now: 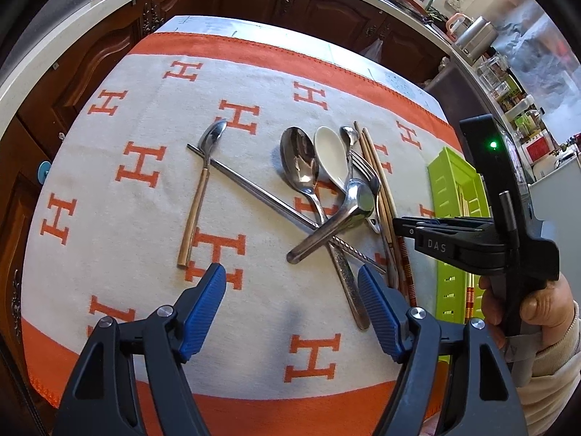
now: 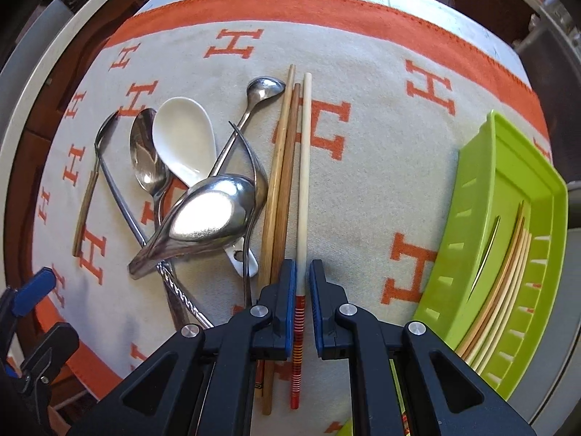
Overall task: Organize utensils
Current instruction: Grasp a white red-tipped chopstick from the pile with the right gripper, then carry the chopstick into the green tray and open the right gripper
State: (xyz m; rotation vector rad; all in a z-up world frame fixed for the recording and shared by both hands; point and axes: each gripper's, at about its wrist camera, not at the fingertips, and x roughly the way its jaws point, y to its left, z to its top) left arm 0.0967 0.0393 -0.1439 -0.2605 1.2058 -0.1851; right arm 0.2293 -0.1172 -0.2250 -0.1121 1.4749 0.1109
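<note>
Right gripper (image 2: 302,283) pinching a pale chopstick with red-striped end (image 2: 303,167)
Left gripper (image 1: 290,290) spread wide over the orange-and-cream cloth (image 1: 109,189), bottom centre; green plastic tray (image 2: 508,167) at right.

Six spoons (image 2: 207,214), one fork (image 2: 250,189), perhaps four loose chopsticks (image 2: 303,167)
</note>
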